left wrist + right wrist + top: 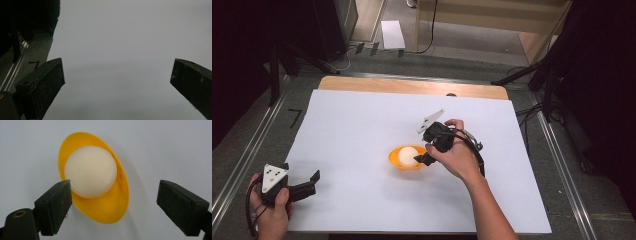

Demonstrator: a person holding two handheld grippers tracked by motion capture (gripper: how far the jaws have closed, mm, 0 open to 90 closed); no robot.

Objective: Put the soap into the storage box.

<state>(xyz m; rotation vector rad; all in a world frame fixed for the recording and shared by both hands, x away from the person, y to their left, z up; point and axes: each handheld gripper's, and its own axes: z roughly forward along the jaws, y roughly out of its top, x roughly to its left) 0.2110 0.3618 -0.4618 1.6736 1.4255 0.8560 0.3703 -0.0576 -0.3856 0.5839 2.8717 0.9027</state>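
An orange bowl (394, 159) sits near the middle of the white sheet (357, 125), with a white ball (407, 154) inside it. My right gripper (423, 150) is at the bowl's right side, tilted down toward it. In the right gripper view the jaws of the right gripper (115, 206) stand wide apart just above the bowl (105, 212). The left jaw is close to the ball (90, 171), and nothing is held. My left gripper (313, 182) rests at the sheet's front left corner, open, with bare sheet between the jaws of the left gripper (117, 77).
The sheet covers a wooden table (412, 86) whose far edge shows. Metal rails (242, 160) run along the table's left and right sides. Dark stands and cables (537, 75) crowd the floor beyond the far corners.
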